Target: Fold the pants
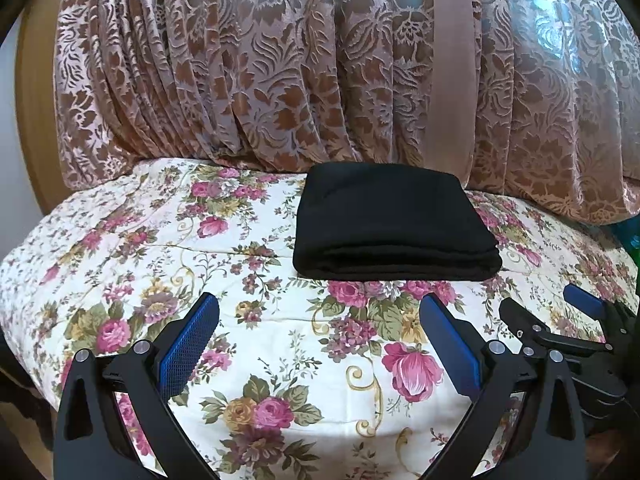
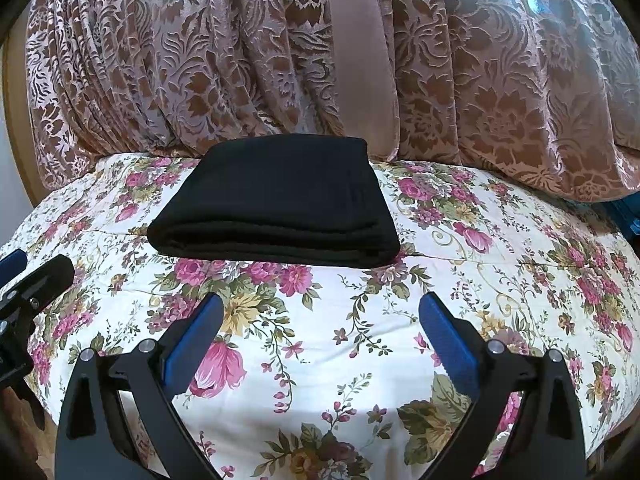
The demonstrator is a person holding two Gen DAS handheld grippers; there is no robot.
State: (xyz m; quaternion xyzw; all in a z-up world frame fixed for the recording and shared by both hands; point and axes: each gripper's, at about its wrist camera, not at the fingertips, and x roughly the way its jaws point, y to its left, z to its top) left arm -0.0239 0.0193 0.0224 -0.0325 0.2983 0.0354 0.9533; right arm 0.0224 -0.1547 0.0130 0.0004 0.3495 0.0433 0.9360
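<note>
Black pants (image 1: 394, 220) lie folded into a compact rectangle on the floral bedspread (image 1: 280, 360), near its far edge; they also show in the right wrist view (image 2: 276, 204). My left gripper (image 1: 320, 312) is open and empty, hovering over the bedspread short of the pants' near edge. My right gripper (image 2: 320, 312) is open and empty too, short of the pants and slightly to their right. The right gripper shows at the right edge of the left wrist view (image 1: 548, 312), and the left gripper at the left edge of the right wrist view (image 2: 32, 276).
A brown and pink patterned curtain (image 1: 320, 60) hangs right behind the bed and touches its far edge. A wooden frame (image 1: 28, 120) stands at the left. The bedspread drops off at the left and front edges.
</note>
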